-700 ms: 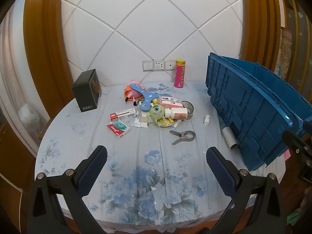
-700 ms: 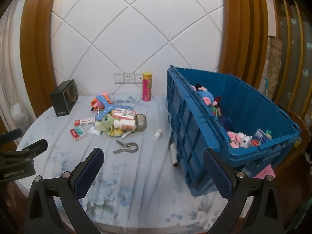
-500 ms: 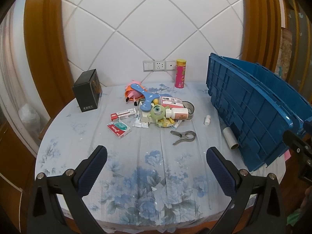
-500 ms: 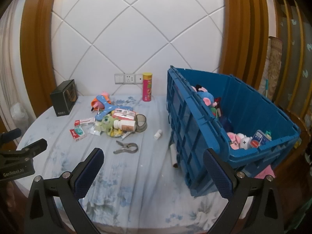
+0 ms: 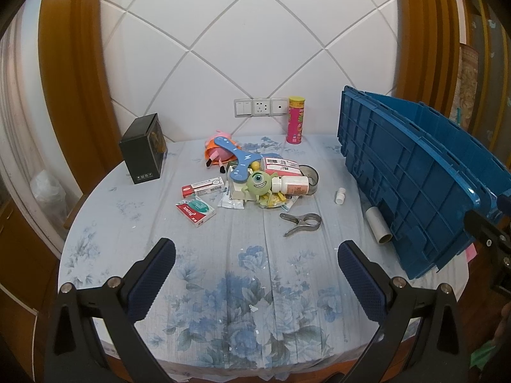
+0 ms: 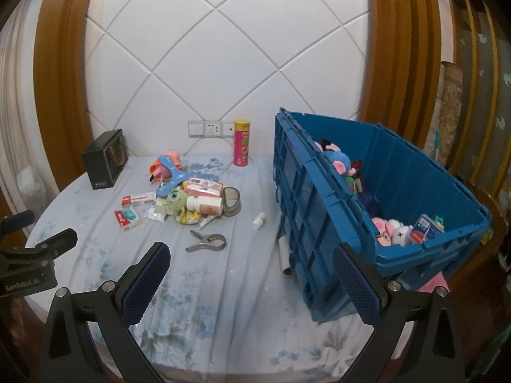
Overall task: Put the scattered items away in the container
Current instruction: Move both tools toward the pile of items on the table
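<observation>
Almost nothing has changed since the pictures from a moment ago. The toys and boxes lie in the same spots, and both grippers hang over the near edge of the round table with the blue flowered cloth (image 5: 198, 239), just as they did. So no thing went into the box in that short time.

The left gripper (image 5: 255, 274) has its jaws wide open and holds nothing. The right gripper (image 6: 252, 281) is wide open too, and empty.

The big blue plastic crate (image 6: 322, 223) stands at the right edge of the table, tipped a little. Soft toys and small packs already lie inside it, like a pink plush toy (image 6: 388, 228).

A heap of things sits near the middle of the table, toward the far edge: a round green one-eyed monster toy (image 5: 259, 182), a blue flat boomerang-shaped toy (image 5: 238, 159), a white pill bottle with an orange label (image 5: 292, 185) and two red and white flat boxes (image 5: 195, 208). Nearer, a grey metal clip (image 5: 301, 221) lies alone. A small white bottle (image 5: 340, 195) and a white cardboard tube (image 5: 377, 223) lie just beside the crate's wall. A tall pink can (image 5: 296, 120) stands at the far edge, and a black box (image 5: 143, 148) at the far left.

I think the tidying is part way done: some things are in the crate, many are out.
</observation>
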A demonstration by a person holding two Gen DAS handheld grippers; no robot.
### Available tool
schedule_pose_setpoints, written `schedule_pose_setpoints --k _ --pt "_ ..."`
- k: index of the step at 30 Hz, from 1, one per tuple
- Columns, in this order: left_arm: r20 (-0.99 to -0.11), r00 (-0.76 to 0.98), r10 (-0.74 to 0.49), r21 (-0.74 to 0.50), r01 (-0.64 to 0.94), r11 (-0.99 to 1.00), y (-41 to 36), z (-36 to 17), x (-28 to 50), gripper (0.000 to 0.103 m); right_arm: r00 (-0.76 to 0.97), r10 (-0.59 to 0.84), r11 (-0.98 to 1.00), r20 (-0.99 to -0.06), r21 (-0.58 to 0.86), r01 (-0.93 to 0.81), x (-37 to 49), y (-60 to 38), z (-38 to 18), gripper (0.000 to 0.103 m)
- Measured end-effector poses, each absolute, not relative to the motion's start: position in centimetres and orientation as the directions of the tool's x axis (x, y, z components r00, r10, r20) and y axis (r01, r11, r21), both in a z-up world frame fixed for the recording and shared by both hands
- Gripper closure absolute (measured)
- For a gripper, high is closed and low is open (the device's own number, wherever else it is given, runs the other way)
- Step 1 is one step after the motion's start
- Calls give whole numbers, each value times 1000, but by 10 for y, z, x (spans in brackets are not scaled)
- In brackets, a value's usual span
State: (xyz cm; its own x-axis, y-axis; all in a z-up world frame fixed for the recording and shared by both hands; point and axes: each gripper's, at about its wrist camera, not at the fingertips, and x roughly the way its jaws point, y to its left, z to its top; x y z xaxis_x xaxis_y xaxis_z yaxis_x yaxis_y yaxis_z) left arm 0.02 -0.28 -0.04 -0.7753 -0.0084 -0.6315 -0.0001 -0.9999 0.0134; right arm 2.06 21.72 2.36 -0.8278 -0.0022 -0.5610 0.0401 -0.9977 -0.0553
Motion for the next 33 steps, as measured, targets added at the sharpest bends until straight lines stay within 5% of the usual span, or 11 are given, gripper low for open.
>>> schedule_pose_setpoints --k 33 --pt "-676 -736 -14 21 -1 -1000 -31 -31 -18 0 -791 -2 -999 -612 -39 32 7 199 -6 0"
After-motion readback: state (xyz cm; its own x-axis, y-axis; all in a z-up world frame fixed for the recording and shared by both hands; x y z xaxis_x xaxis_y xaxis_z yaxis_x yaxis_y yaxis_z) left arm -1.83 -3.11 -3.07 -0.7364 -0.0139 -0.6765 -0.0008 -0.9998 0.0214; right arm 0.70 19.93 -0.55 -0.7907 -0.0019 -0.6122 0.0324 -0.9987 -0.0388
